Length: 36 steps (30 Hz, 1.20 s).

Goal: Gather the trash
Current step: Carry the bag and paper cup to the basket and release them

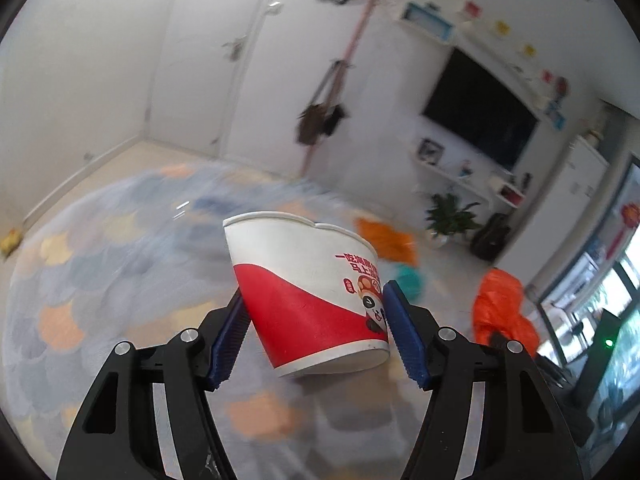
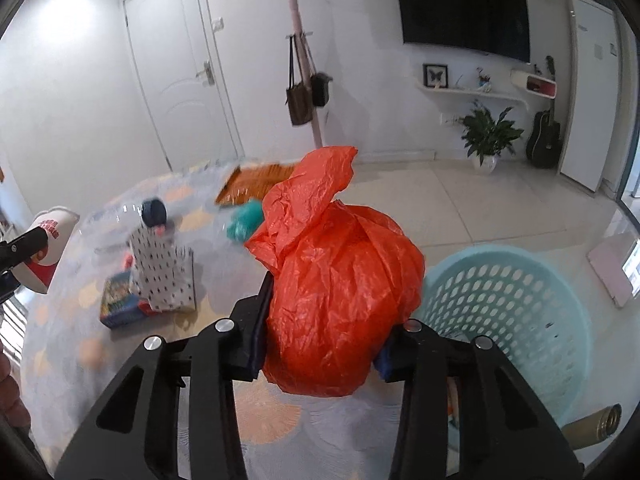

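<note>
In the left wrist view my left gripper is shut on a red and white paper cup, its blue pads pressing both sides, and holds it tilted above the patterned surface. The right wrist view shows the same cup at the far left edge. My right gripper is shut on a knotted orange plastic bag, which bulges over its fingers and hides the right pad. The left wrist view catches that bag low on the right.
A pale blue perforated basket stands just right of the orange bag. On the patterned surface lie a spotted paper bag, a colourful box, a teal crumpled item and an orange mat. A metal cylinder lies bottom right.
</note>
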Tool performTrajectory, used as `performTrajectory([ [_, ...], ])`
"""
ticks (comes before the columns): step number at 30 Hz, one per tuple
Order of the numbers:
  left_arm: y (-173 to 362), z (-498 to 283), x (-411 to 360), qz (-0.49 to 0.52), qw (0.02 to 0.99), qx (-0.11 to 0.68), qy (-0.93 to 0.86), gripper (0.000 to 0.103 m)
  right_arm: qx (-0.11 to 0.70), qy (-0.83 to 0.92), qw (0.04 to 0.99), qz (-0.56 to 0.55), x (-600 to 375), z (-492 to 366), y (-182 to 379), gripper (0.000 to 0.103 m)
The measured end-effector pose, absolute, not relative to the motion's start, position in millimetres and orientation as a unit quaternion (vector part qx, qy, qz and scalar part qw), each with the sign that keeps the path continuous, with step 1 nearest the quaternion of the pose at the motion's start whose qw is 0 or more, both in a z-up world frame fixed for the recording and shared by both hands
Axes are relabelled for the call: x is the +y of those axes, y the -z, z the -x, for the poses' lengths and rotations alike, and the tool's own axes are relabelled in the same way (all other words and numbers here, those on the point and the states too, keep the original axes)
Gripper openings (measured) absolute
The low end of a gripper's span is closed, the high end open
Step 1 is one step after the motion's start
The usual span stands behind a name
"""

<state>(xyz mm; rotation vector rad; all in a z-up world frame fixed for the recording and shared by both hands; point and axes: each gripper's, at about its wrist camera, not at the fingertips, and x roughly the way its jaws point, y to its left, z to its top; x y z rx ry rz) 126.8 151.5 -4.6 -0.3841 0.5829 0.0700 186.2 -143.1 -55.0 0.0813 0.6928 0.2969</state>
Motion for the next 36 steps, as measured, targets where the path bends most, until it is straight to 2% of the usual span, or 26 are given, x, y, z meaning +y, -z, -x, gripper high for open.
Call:
performTrajectory([
  [5, -23, -144, 92, 0.161, 0.950, 0.266, 0.035, 0.064, 0.321, -0.124, 0.937, -0.062, -179, -181, 35, 0.037],
  [11, -26, -174, 26, 0.135, 0.947, 0.272, 0.106, 0.064, 0.312, -0.082, 0.943, -0.081, -228, -176, 28, 0.037],
  [20, 9, -214, -54, 0.110, 0.925, 0.316, 0.178, 0.064, 0.351, -0.013, 0.929, -0.121, -294, -185, 52, 0.037],
  [31, 62, -243, -103, 0.071, 0.895, 0.375, 0.229, 0.065, 0.419, 0.030, 0.896, -0.141, -328, -201, 99, 0.038],
  [35, 76, -248, -109, 0.061, 0.888, 0.390, 0.235, 0.066, 0.432, 0.032, 0.889, -0.145, -335, -204, 109, 0.043],
  [36, 77, -248, -109, 0.062, 0.887, 0.393, 0.235, 0.070, 0.435, 0.033, 0.887, -0.153, -338, -204, 111, 0.044],
])
